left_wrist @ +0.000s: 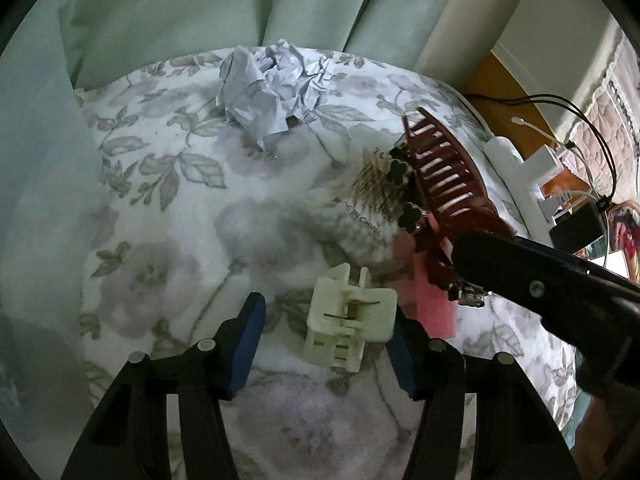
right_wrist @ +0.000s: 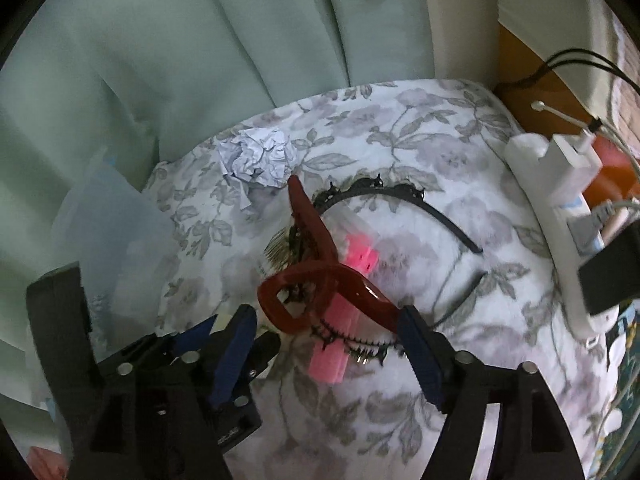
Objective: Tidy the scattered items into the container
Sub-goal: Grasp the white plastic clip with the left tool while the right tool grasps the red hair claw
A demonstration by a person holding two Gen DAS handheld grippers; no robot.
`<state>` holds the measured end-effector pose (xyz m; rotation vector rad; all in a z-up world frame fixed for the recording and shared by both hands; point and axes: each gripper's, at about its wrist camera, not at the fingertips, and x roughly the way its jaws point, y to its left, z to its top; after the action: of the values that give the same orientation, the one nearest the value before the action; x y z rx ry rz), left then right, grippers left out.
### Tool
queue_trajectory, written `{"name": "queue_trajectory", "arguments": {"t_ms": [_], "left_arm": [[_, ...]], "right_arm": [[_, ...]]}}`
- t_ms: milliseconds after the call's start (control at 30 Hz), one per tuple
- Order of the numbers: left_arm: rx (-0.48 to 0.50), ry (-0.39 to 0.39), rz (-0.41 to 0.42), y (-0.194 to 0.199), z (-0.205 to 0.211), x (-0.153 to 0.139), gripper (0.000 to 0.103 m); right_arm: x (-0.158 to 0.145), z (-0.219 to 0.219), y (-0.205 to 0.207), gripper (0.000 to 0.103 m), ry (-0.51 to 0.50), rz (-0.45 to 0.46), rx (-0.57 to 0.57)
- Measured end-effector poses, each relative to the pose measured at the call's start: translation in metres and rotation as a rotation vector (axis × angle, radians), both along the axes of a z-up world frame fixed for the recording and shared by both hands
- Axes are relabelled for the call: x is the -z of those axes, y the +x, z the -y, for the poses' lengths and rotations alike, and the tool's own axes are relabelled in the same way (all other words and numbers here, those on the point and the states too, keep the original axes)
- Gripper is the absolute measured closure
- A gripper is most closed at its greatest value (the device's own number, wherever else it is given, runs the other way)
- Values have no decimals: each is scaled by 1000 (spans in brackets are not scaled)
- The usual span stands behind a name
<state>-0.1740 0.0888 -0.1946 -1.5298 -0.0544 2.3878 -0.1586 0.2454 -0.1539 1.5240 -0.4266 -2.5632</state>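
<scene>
Straddling one white clip (left_wrist: 352,322), left tongs (left_wrist: 326,344) apart; right tongs (right_wrist: 326,354) apart.

The left tool (left_wrist: 326,344) points steeply downward, its blue-padded fingers (left_wrist: 248,344) spread apart. The right tool (right_wrist: 324,354) also angles down, jaws wide, and reaches in just beside the left; in the left wrist view its black body crosses from the right.

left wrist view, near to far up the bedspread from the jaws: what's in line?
Cream hair clip between the jaws, nearest → white comb printed MADE IN CHINA → crumpled paper at the far edge → pale green curtain behind.
</scene>
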Motion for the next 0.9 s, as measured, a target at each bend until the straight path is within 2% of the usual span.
{"name": "queue_trajectory", "arguments": {"t_ms": [233,500,700,900], "left_arm": [[-4,21,3,-4,3,6,45],[-18,30,-7,-11,8,7,64],[-26,44,-8,-14,13,7,67],[-23,27,-9,-14,11,7,67]], "right_arm": [[12,-2,-17,26,23,15,-5],[27,-15,-23,27,-65,44,47],[25,-26,-18,29,-119,40,92],[33,-38,-12,48,-115,69,152]]}}
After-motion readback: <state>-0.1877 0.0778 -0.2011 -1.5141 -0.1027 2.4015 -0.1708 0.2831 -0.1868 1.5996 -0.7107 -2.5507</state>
